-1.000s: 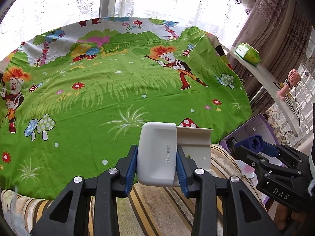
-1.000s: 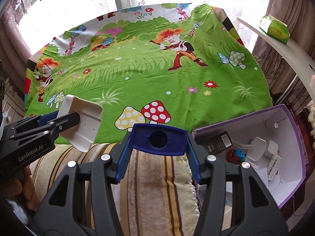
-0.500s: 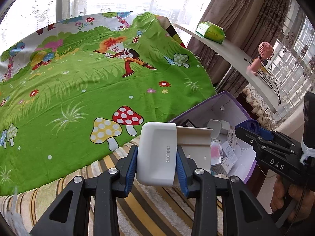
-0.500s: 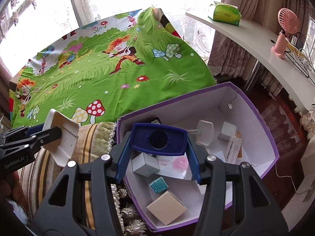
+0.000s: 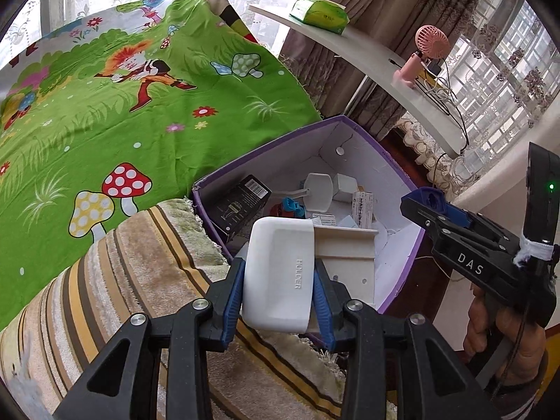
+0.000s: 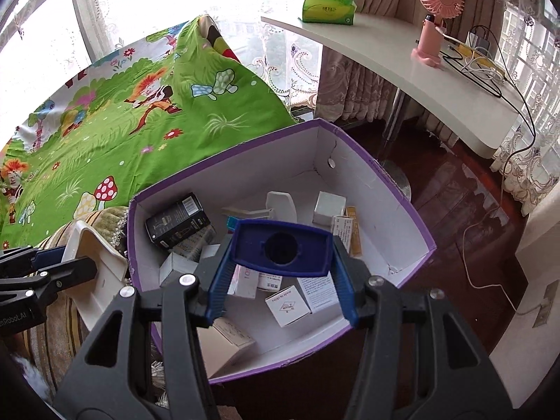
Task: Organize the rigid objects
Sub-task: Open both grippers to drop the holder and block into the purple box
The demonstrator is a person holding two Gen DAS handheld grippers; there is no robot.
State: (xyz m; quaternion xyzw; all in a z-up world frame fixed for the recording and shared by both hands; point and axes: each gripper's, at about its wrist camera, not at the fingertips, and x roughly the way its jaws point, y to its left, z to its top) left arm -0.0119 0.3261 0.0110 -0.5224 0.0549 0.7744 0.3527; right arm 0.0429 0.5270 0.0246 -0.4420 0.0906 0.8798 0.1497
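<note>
A white plastic holder (image 5: 280, 245) marked HOLDER sits clamped between the blue pads of my left gripper (image 5: 278, 272), over the near left corner of a purple box (image 5: 350, 133). The right gripper (image 6: 282, 249) is shut on a blue plastic piece (image 6: 304, 260) with a round hole, held above the inside of the box (image 6: 385, 175). Several small cartons lie in the box, among them a black one (image 6: 178, 220). In the right wrist view the holder (image 6: 91, 259) and left gripper (image 6: 63, 266) are at the box's left side. In the left wrist view the right gripper (image 5: 432, 204) shows at right.
A green cartoon sheet (image 5: 105, 105) covers the bed at left, with a striped blanket (image 5: 140, 280) at its near edge. A curved white desk (image 6: 455, 87) at right carries a pink fan (image 6: 437, 7), a green tissue pack (image 6: 329, 8) and cables. Dark wood floor (image 6: 455, 192) surrounds the box.
Both grippers have swung right, off the bed and over to the purple box. Each keeps its grip; the box now fills the right wrist view.
</note>
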